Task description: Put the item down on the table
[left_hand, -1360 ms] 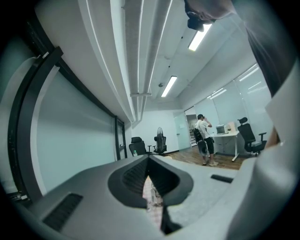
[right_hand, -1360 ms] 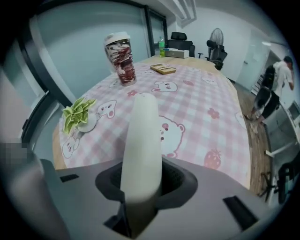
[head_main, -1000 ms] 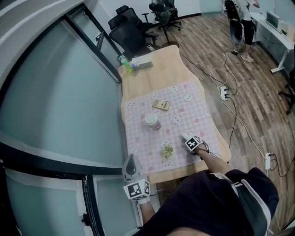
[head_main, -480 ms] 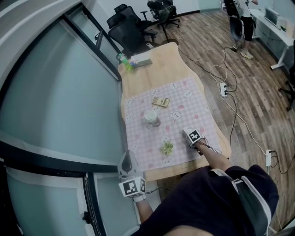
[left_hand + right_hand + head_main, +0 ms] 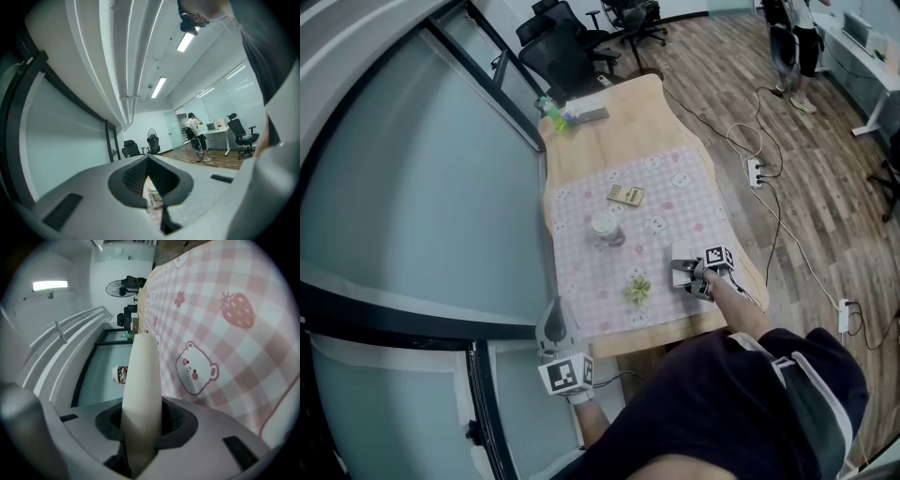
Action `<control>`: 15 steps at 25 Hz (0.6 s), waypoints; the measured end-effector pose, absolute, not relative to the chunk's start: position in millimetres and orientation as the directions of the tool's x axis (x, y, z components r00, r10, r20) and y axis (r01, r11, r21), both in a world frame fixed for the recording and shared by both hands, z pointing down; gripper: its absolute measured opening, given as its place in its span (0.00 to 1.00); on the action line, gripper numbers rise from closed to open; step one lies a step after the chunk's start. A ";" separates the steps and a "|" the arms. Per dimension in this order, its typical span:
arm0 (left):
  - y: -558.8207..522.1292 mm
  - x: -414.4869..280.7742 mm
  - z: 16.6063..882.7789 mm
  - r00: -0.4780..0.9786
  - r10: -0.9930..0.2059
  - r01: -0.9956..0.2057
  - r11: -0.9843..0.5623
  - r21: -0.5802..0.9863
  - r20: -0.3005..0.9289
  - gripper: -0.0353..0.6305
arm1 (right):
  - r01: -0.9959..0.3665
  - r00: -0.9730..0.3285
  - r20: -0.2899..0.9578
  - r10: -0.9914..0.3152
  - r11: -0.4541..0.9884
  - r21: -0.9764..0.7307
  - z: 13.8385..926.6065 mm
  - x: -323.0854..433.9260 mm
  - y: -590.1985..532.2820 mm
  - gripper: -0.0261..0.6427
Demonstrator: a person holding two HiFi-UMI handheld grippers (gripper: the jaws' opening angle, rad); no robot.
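Note:
My right gripper [image 5: 692,277] is shut on a flat white item [image 5: 679,266], low over the front right part of the pink checked cloth [image 5: 675,202]. The right gripper view shows the item [image 5: 142,394] edge-on, a cream slab that sticks out from between the jaws, with the cloth [image 5: 225,333] close beside it. That view is rolled on its side. My left gripper [image 5: 559,328] hangs off the table's front left corner by the glass wall, shut and holding nothing. Through the slit of its jaws [image 5: 152,197] a strip of cloth shows.
On the cloth stand a white lidded jar [image 5: 605,227], a small green thing [image 5: 638,288] and a yellow calculator-like pad [image 5: 625,195]. A green bottle [image 5: 553,117] and a grey bar [image 5: 591,115] lie at the wooden table's [image 5: 619,141] far end. Office chairs, floor cables and a person are beyond.
My right gripper has shifted a little right towards the table's front right edge and rolled over, so that the white item now shows beside it. The left gripper has sunk slightly.

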State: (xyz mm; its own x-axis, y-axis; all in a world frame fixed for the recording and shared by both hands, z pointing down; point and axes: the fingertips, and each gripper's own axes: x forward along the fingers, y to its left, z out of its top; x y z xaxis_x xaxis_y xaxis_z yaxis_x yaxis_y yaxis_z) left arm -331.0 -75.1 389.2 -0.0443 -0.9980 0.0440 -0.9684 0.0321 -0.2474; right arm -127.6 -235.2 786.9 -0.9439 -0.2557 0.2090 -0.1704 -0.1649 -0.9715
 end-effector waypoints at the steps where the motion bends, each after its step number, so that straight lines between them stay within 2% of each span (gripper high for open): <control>1: -75.2 -331.8 389.9 -0.045 -0.998 -0.968 0.032 -0.247 0.046 0.05 | -0.165 -0.944 0.206 -0.257 -0.174 -0.971 788.0 -127.4 -234.3 0.24; 5: -76.0 -336.8 390.3 -0.051 -0.998 -0.968 0.038 -0.247 0.045 0.05 | -0.136 -0.950 0.179 -0.255 -0.177 -0.975 782.8 -135.2 -233.9 0.25; 7: -75.3 -338.5 387.5 -0.054 -0.998 -0.968 0.043 -0.246 0.040 0.05 | -0.103 -0.942 0.167 -0.291 -0.223 -0.969 779.5 -139.1 -238.1 0.30; 8: -75.0 -338.8 385.8 -0.055 -0.998 -0.969 0.044 -0.244 0.037 0.05 | -0.095 -0.929 0.185 -0.319 -0.277 -0.956 782.3 -139.0 -240.8 0.72; 9: -74.9 -338.9 384.5 -0.055 -0.998 -0.969 0.044 -0.243 0.035 0.05 | -0.092 -0.912 0.216 -0.349 -0.339 -0.936 787.5 -137.1 -243.2 0.76; 12: -75.0 -338.8 384.7 -0.051 -0.998 -0.970 0.041 -0.240 0.039 0.05 | -0.025 -0.873 0.262 -0.411 -0.500 -0.866 804.8 -129.6 -243.2 0.77; 15: -74.4 -339.2 387.5 -0.050 -0.998 -0.970 0.037 -0.240 0.045 0.05 | 0.006 -0.883 0.244 -0.401 -0.529 -0.849 810.3 -131.0 -237.5 0.77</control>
